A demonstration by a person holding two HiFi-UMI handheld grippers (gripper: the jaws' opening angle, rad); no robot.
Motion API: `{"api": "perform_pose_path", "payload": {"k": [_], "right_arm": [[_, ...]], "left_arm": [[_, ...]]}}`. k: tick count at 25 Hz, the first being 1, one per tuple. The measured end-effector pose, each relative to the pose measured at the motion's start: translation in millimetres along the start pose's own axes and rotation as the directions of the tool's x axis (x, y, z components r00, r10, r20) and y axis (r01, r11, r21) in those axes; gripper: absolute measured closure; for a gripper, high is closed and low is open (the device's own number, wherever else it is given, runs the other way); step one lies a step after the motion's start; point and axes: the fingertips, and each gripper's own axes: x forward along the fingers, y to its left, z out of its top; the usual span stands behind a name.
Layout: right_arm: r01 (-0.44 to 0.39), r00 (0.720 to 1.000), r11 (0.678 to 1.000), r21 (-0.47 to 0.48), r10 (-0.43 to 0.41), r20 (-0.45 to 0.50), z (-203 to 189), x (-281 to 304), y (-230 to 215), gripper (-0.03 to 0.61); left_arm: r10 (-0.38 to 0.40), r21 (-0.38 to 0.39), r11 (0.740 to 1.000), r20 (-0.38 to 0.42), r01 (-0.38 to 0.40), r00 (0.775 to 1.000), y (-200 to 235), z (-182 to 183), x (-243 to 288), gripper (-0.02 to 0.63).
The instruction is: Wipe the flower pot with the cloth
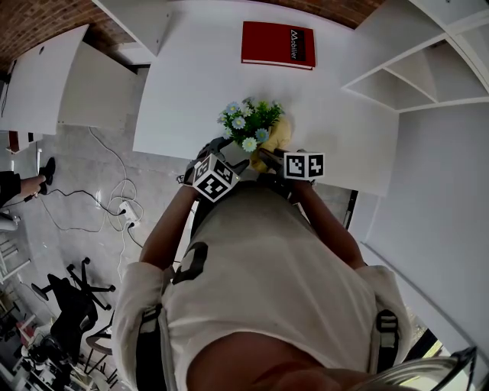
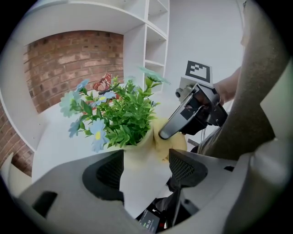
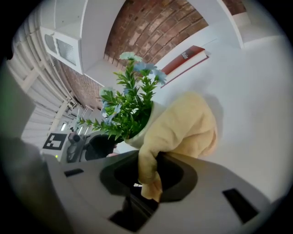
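A bare red-brick wall (image 1: 30, 23) runs along the top left of the head view, and it shows again at the left of the left gripper view. Below it a broad white table top (image 1: 191, 84) fills the upper middle of the frame, with a red hardback book (image 1: 277, 43) lying flat near its far edge. A white open shelving unit (image 1: 412, 69) stands at upper right, above a plain pale wall (image 1: 447, 229). A second white desk (image 1: 34, 84) sits at upper left. The grey speckled floor (image 1: 92, 176) at left carries loose white cables and a white power strip (image 1: 126, 208). A black swivel chair (image 1: 72, 294) stands at lower left.
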Motion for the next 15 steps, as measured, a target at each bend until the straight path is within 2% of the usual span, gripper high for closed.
{"api": "perform_pose_path", "payload": {"k": [4, 7, 11, 15], "right_arm": [[0.005, 1.0, 1.0, 0.003, -0.005, 0.008, 4, -4, 0, 0.474], [0.01, 0.999, 1.0, 0.008, -0.01, 0.032, 14, -11, -3, 0.474], [0.009, 0.997, 1.0, 0.003, -0.009, 0.07, 31, -18, -4, 0.474], [0.012, 0.995, 1.0, -0.003, -0.012, 0.097, 41, -20, -4, 0.474]], "left_arm": [[0.049, 0.016, 0.999, -0.003, -0.049, 0.999, 23, -8, -12, 0.29], [0.007, 0.017, 1.0, -0.007, -0.007, 1.0, 38, -8, -14, 0.276], [-0.028, 0.066, 0.997, 0.012, 0.027, 1.0, 46, 5, -5, 0.272], [-0.046, 0.049, 0.998, 0.038, 0.044, 0.998, 38, 14, 3, 0.273]]}}
